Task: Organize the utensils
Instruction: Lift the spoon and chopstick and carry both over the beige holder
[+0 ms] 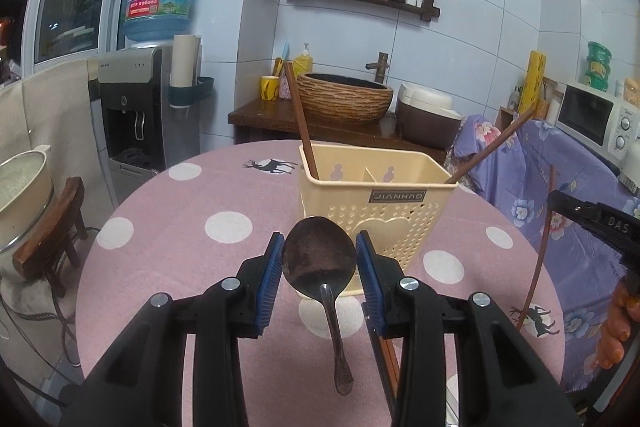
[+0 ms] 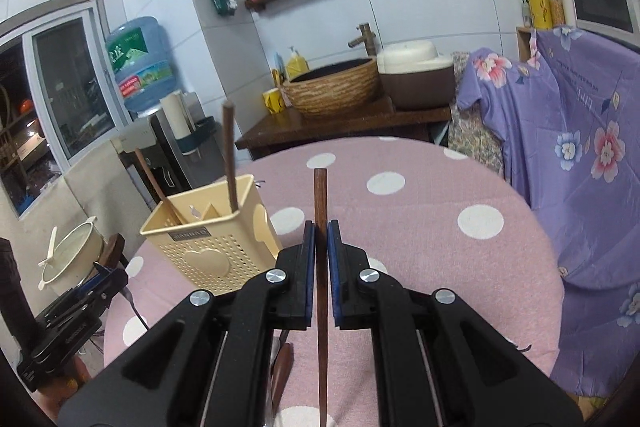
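My left gripper is shut on the bowl of a metal spoon, whose handle hangs down towards the camera. Just beyond it stands a cream utensil holder with two brown chopsticks leaning in it. My right gripper is shut on a single brown chopstick that stands upright above the pink dotted table, to the right of the holder. In the left wrist view the right gripper shows at the right edge with its chopstick. The right wrist view shows the left gripper low at the left.
More brown utensils lie on the table under the grippers. Behind the table stands a wooden counter with a woven basin and a rice cooker. A water dispenser and a pot on a stool stand left; purple floral cloth hangs right.
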The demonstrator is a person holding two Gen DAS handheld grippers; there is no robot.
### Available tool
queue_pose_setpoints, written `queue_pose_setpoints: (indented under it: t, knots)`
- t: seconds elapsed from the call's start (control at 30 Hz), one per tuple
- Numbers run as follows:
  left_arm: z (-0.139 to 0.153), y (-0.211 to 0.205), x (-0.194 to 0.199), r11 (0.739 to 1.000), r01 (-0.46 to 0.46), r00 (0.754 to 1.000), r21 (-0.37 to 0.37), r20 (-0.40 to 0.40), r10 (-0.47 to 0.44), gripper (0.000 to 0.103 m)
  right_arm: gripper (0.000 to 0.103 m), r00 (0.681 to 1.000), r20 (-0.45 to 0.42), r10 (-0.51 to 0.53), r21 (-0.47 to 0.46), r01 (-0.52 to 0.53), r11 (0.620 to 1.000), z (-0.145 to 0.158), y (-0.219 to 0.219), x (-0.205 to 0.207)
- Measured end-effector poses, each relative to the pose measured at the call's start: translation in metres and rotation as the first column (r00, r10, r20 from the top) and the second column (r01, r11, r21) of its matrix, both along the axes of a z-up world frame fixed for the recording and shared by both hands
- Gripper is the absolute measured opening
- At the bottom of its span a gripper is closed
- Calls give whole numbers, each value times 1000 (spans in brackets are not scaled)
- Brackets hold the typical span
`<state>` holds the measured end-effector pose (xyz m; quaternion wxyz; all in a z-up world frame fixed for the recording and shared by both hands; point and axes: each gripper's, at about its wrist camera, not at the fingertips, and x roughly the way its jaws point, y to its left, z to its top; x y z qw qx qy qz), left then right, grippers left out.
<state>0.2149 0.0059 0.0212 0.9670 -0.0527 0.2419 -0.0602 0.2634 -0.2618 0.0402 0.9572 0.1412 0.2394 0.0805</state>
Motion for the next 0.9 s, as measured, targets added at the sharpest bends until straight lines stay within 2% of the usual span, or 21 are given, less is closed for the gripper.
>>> queue_pose_setpoints:
  t: [0.27,0.5,0.7,0.9]
  knots:
    - [8,-1,0,1000,16,1000,-2,14,-16,37,7,998,60,28,-11,-28,1000,21,2,-20]
    - [28,5,5,999,34,999,-30,33,-33,37,7,991,107,85,-5,-85,996,50,15,-29]
    - [74,10,18,999,23,992,-32,126,-18,37,7,964,246,103,-14,-103,995,98,39,-30]
    - [128,4,34,1000,-20,967,-11,254,23,37,7,933,348,90,-52,-77,996,153,70,-10]
